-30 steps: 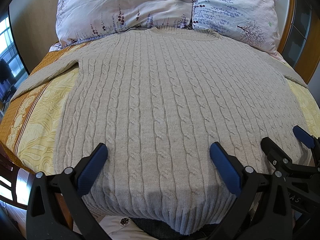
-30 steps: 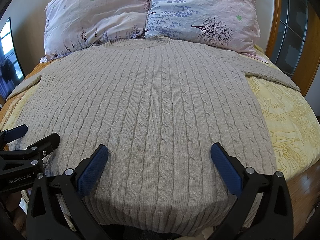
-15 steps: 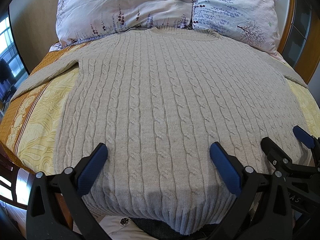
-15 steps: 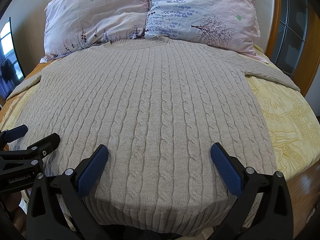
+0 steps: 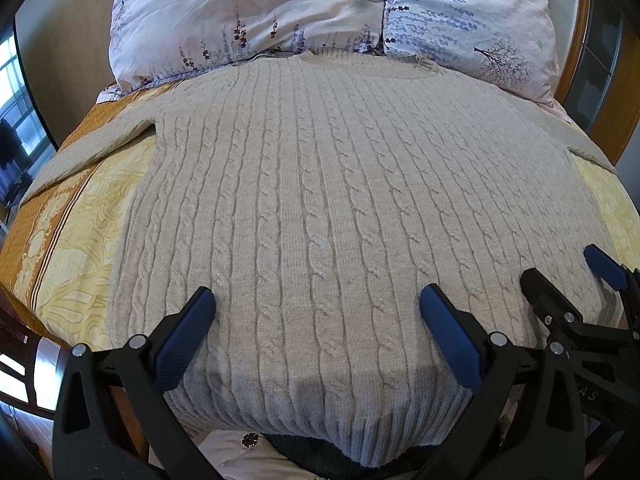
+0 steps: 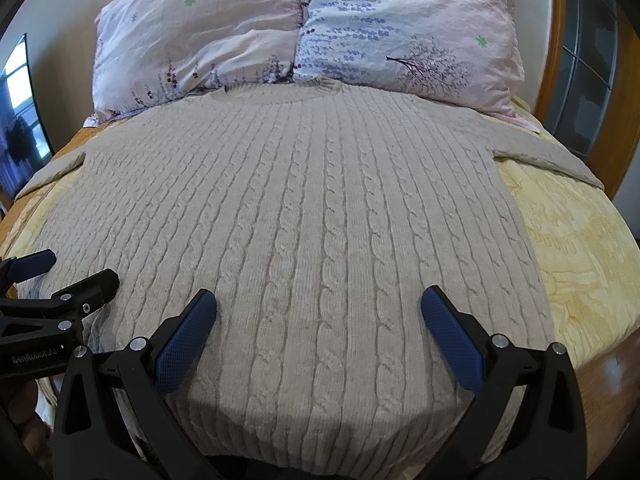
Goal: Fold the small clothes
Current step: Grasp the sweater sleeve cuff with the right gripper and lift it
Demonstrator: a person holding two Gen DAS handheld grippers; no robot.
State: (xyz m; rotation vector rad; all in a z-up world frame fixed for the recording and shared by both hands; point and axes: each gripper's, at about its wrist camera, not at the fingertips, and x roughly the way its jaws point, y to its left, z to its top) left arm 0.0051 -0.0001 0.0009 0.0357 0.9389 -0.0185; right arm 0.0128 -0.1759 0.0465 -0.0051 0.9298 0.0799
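A beige cable-knit sweater (image 5: 320, 200) lies flat on the bed, collar toward the pillows, sleeves spread to both sides, hem hanging over the near edge. It also fills the right wrist view (image 6: 304, 216). My left gripper (image 5: 316, 316) is open and empty, just above the lower left part of the sweater. My right gripper (image 6: 318, 316) is open and empty above the lower right part. Each gripper shows in the other's view: the right one (image 5: 568, 280) at the right edge, the left one (image 6: 76, 276) at the left edge.
Two floral pillows (image 5: 248, 12) (image 6: 408, 32) lie at the head of the bed. A yellow and orange patterned sheet (image 5: 72, 240) (image 6: 580, 248) shows on both sides of the sweater. A wooden headboard (image 6: 556, 40) stands at the right. The bed's near edge drops off below the hem.
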